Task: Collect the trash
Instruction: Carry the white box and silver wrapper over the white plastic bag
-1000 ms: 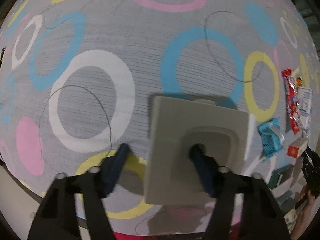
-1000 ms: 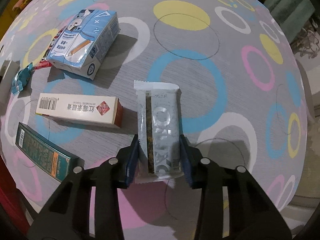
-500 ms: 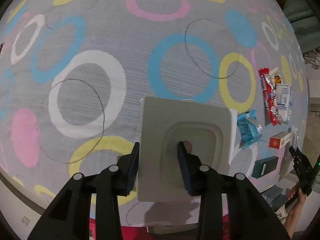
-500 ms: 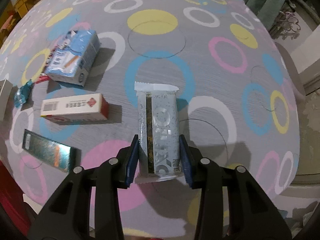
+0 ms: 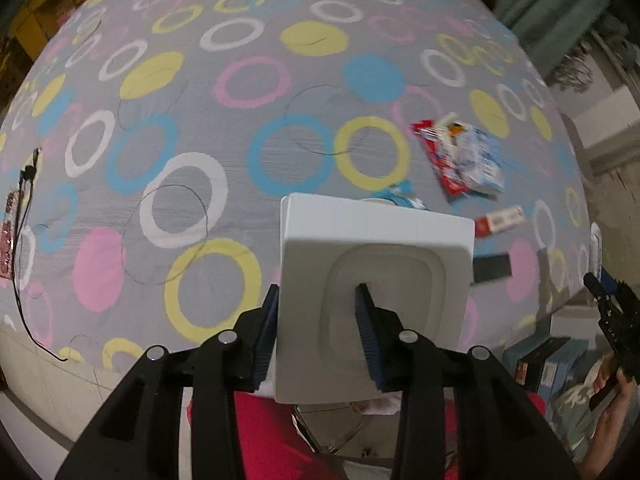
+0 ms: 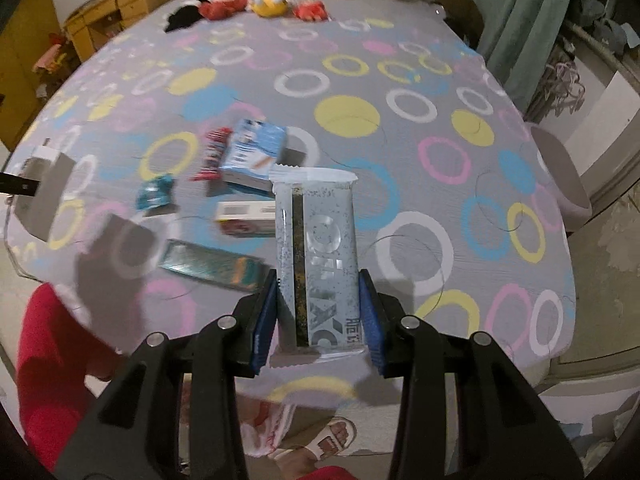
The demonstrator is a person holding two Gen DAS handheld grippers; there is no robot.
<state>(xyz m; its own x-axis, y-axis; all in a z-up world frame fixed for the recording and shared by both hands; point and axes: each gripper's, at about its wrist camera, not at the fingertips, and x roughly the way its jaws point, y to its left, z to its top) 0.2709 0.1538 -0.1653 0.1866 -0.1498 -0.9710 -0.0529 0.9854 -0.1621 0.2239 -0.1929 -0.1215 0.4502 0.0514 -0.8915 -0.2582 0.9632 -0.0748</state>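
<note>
My left gripper is shut on the rim of a white square trash bin, one finger outside and one inside its opening, held up off the table. My right gripper is shut on a silver snack wrapper and holds it above the table's near edge. On the table lie a blue carton, a red wrapper, a small blue wrapper, a white and red box and a dark green flat box. The bin also shows at the far left of the right wrist view.
The table has a grey cloth with coloured rings. Plush toys sit at its far edge. A black cable runs along the left side. Boxes lie on the floor at the right. The person's red clothing and sandalled foot are below.
Both grippers have risen and pulled back from the table. The bin and the silver wrapper have been lifted clear of the cloth. The left gripper closed on the bin's rim a second ago.
</note>
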